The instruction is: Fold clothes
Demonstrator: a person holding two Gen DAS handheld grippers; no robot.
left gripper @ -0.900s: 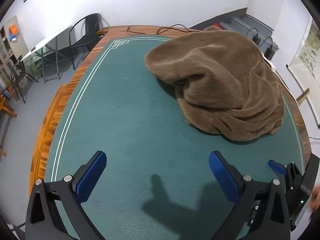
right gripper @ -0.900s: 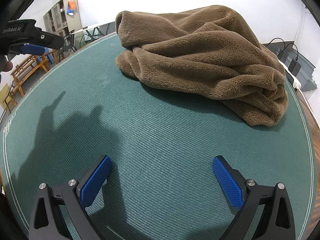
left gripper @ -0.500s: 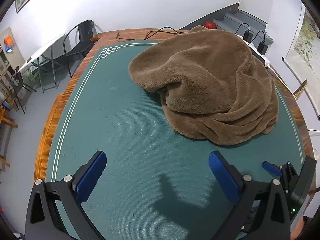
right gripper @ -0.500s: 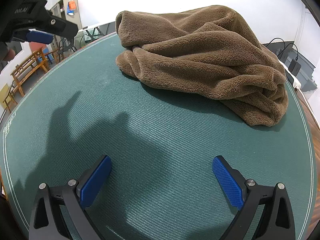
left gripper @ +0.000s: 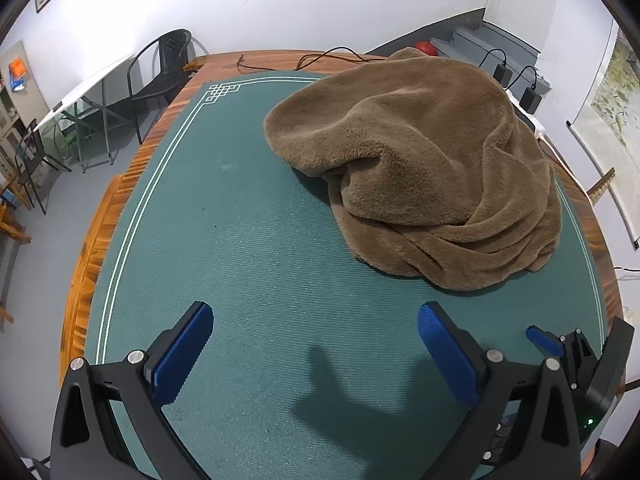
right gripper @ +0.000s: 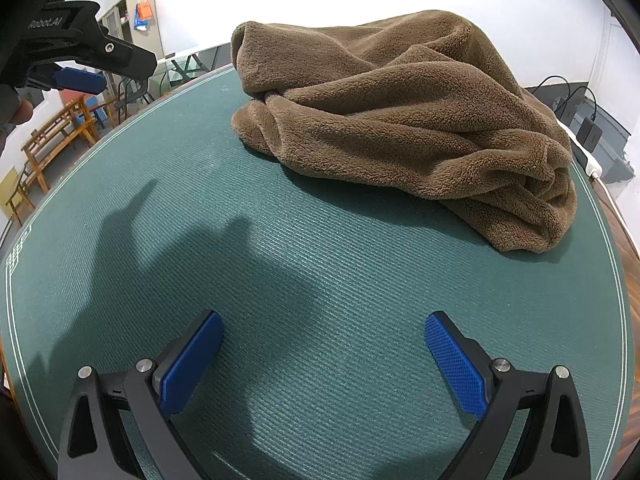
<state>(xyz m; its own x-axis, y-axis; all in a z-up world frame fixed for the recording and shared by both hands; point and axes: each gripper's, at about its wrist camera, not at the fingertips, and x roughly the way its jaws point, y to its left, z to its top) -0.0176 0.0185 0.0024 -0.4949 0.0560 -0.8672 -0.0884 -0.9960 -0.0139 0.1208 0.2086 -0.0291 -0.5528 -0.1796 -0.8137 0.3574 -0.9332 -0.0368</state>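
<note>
A brown fleece garment (left gripper: pixel 420 168) lies crumpled in a heap on the green table mat (left gripper: pixel 248 248), toward the far right of the left wrist view. The right wrist view shows the same heap (right gripper: pixel 400 112) straight ahead, its folds bunched at the right end. My left gripper (left gripper: pixel 316 344) hovers open over bare mat, well short of the fleece. My right gripper (right gripper: pixel 324 360) is open too, low over the mat with nothing between its blue pads. The right gripper (left gripper: pixel 568 352) also shows at the lower right of the left wrist view, the left gripper (right gripper: pixel 80 68) at the upper left of the right one.
The wooden table rim (left gripper: pixel 92 240) runs along the left. Black cables (left gripper: pixel 328 56) lie on the far edge, chargers (left gripper: pixel 516 84) behind the heap. A black chair (left gripper: pixel 164 68) and a glass table (left gripper: pixel 80 108) stand beyond the far left corner; wooden benches (right gripper: pixel 60 132) stand off the table.
The left gripper has swung so that the fleece sits more centrally and fuller in its view. The right gripper has barely moved. Both stayed open.
</note>
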